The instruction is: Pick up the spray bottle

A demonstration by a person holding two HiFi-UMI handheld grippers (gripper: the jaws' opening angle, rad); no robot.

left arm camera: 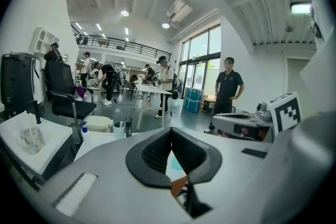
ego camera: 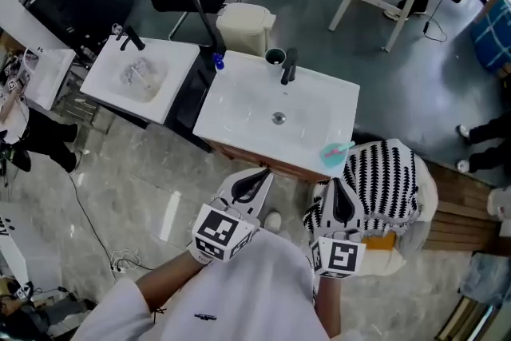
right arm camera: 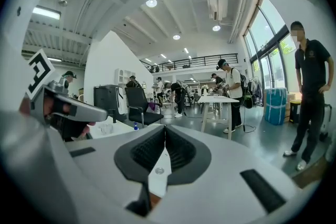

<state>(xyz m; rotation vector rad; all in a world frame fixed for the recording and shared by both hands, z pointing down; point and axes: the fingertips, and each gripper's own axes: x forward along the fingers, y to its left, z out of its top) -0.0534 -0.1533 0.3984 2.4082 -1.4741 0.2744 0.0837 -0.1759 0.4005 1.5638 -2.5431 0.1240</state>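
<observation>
The spray bottle (ego camera: 218,60), small with a blue top, stands at the back left corner of the white sink (ego camera: 239,104), in the gap between the two sinks. It also shows small and far in the left gripper view, spray bottle (left arm camera: 84,129), and in the right gripper view, spray bottle (right arm camera: 135,126). My left gripper (ego camera: 254,181) hangs just before the sink's front edge, its jaws shut with nothing between them. To its right, my right gripper (ego camera: 342,196) is level with it, jaws also shut and empty. Both are well short of the bottle.
A black faucet (ego camera: 288,66) and a cup (ego camera: 275,57) stand at the sink's back edge. A teal item (ego camera: 334,152) lies on its front right corner. A second sink (ego camera: 137,77) stands to the left, a striped basket (ego camera: 387,172) to the right. People stand further back.
</observation>
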